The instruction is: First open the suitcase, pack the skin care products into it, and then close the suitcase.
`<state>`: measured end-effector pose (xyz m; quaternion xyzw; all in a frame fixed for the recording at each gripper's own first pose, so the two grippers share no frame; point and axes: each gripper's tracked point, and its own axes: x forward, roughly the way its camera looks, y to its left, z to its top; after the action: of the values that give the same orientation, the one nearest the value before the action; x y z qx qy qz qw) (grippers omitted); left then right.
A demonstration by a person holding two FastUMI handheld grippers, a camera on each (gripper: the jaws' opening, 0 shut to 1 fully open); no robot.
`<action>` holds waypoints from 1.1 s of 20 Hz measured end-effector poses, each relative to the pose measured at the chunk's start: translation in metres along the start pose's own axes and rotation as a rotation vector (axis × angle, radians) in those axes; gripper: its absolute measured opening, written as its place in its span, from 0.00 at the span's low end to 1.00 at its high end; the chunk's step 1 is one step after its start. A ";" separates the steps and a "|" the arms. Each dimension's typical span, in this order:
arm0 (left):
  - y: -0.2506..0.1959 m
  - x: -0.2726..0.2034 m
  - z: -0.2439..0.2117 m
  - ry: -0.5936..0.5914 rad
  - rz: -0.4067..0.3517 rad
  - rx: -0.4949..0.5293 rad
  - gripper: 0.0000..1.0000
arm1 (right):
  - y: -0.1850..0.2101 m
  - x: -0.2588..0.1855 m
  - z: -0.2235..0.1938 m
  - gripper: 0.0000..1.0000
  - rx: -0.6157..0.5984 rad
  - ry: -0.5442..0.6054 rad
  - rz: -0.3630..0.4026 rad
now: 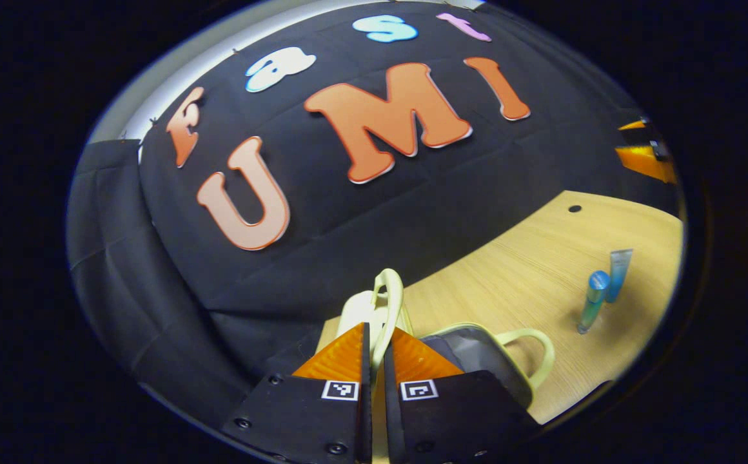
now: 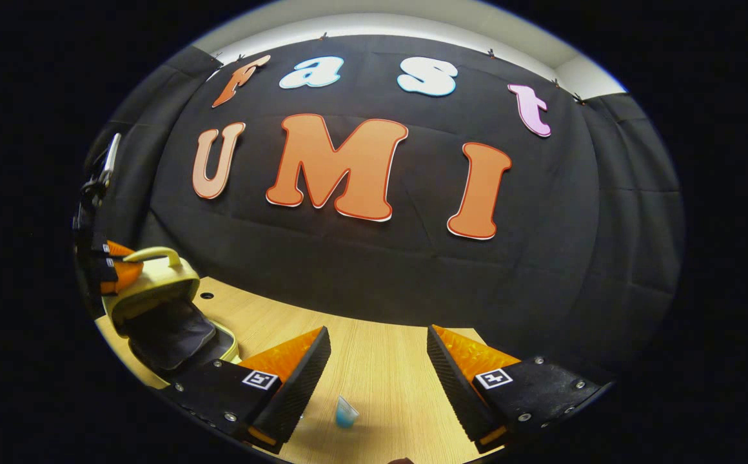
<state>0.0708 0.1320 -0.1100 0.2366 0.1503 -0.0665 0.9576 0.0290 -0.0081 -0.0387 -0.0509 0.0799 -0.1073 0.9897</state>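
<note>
Right gripper's fingers hide most of the tube (image 2: 346, 412)

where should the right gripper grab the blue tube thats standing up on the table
Grip the blue tube across its slim body, about midway up, coming in level from the side with the right gripper open. It stands upright on the table close beside a paler tube, so approaching from the side away from that one probably avoids knocking either over.

Both views low over table (image 2: 374, 367), facing wall (shared suitcase (image 2: 155, 303))
</note>
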 end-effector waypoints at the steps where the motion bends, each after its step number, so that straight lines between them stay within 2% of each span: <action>1: 0.017 0.001 -0.004 0.003 0.022 -0.021 0.10 | 0.002 -0.001 0.000 0.95 -0.001 0.001 -0.001; 8: 0.122 0.014 -0.044 0.026 0.155 -0.106 0.13 | 0.035 0.000 0.007 0.95 0.002 0.007 -0.002; 15: 0.230 0.041 -0.134 0.123 0.273 -0.279 0.14 | 0.077 0.001 0.013 0.95 -0.002 0.015 0.000; 18: 0.251 0.053 -0.174 0.187 0.302 -0.348 0.14 | 0.090 0.000 0.012 0.95 0.000 0.030 0.006; 22: 0.268 0.065 -0.233 0.271 0.327 -0.390 0.14 | 0.098 0.000 0.011 0.96 -0.003 0.048 0.002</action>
<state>0.1258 0.4738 -0.2112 0.0759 0.2466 0.1513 0.9542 0.0509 0.0882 -0.0396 -0.0497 0.1039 -0.1072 0.9875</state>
